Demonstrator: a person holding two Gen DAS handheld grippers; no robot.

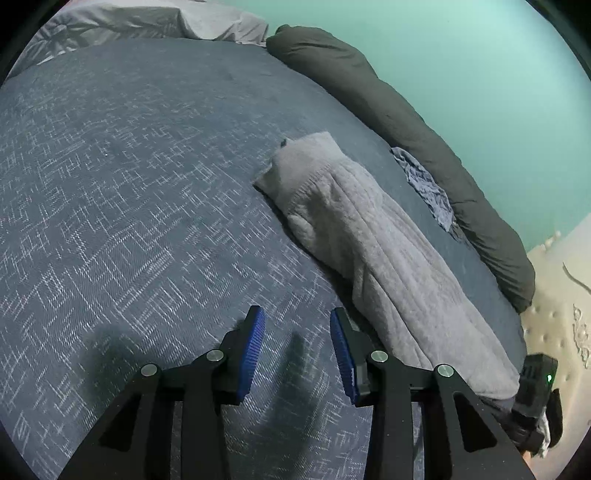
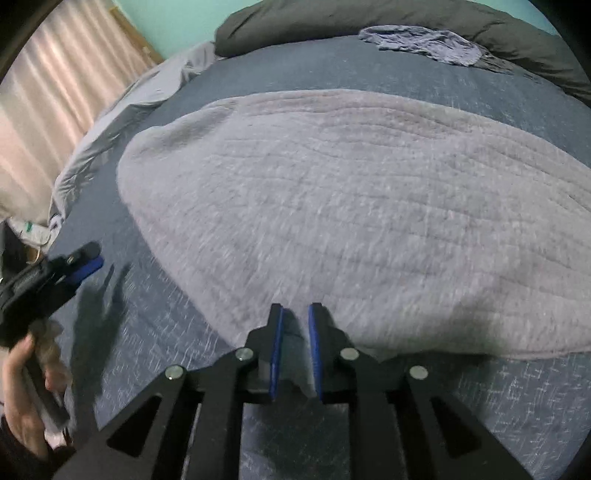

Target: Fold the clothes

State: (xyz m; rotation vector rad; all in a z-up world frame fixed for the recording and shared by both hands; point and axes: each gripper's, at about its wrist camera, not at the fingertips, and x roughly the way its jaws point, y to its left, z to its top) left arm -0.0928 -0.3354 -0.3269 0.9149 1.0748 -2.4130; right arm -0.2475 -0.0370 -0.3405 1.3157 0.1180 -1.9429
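Observation:
A grey knitted garment (image 1: 369, 240) lies folded in a long strip on the blue patterned bedcover (image 1: 129, 184). My left gripper (image 1: 297, 317) hovers over bare cover just left of the garment's near end, open, with nothing between its blue pads. In the right wrist view the garment (image 2: 351, 203) fills the middle. My right gripper (image 2: 295, 314) sits at its near edge with the pads a narrow gap apart. The cloth edge lies in that gap, and the pads do not visibly press on it. A hand (image 2: 22, 387) holds the left gripper (image 2: 85, 258) at the left.
A dark rolled duvet (image 1: 406, 110) runs along the teal wall (image 1: 480, 55), with a crumpled blue cloth (image 1: 424, 181) beside it. Pale grey bedding (image 1: 147, 18) is bunched at the far end. A cream headboard (image 1: 561, 295) and a pink curtain (image 2: 55, 74) border the bed.

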